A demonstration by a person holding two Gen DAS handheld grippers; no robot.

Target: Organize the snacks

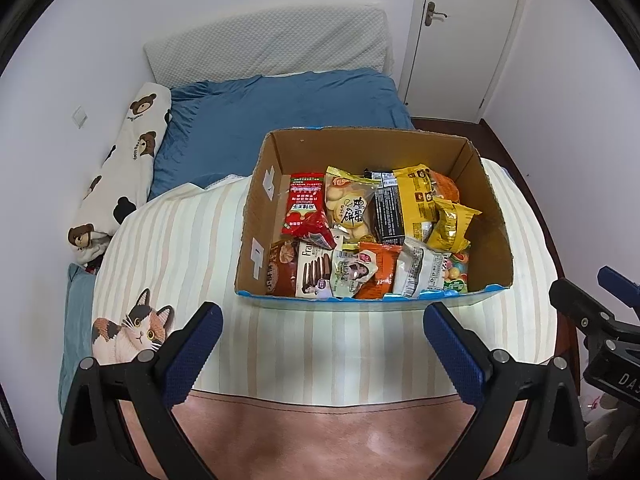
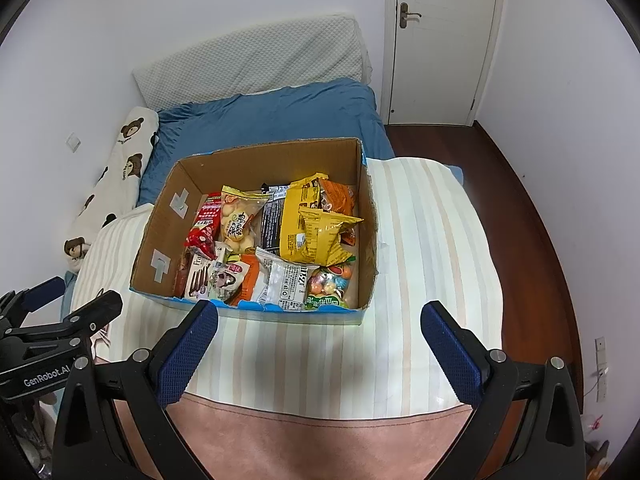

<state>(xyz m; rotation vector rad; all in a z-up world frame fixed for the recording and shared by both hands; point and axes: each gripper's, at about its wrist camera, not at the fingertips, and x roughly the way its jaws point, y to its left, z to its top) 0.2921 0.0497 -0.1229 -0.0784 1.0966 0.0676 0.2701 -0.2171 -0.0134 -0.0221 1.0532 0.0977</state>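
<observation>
Both tools hang back from the cardboard box (image 1: 372, 216) of snacks, which sits on the striped quilt (image 1: 180, 240) toward its far edge, so the sorting looks either not begun or between picks. The left gripper (image 1: 322, 344) has its jaws spread wide with nothing between them, and the right gripper (image 2: 320, 344) is likewise wide apart and empty; each hovers over the quilt's near edge, short of the box's blue-trimmed front wall. Inside, packets lie crowded and overlapping: a red packet (image 1: 306, 210) at the left, a clear biscuit bag (image 1: 350, 208) beside it, a yellow bag (image 1: 416, 204) toward the right, a chocolate biscuit box (image 1: 314, 274) at the front left and a bag of coloured sweets (image 2: 330, 284) at the front right corner. The next move probably calls for reaching over the front wall and pinching one loose top packet, the yellow bag being most exposed. The quilt is soft and may give under pressure. Beyond lie a blue bedsheet (image 1: 288, 108), a bear-print pillow (image 1: 124, 160), a white door (image 2: 440, 40) and dark wooden floor (image 2: 532, 216).
</observation>
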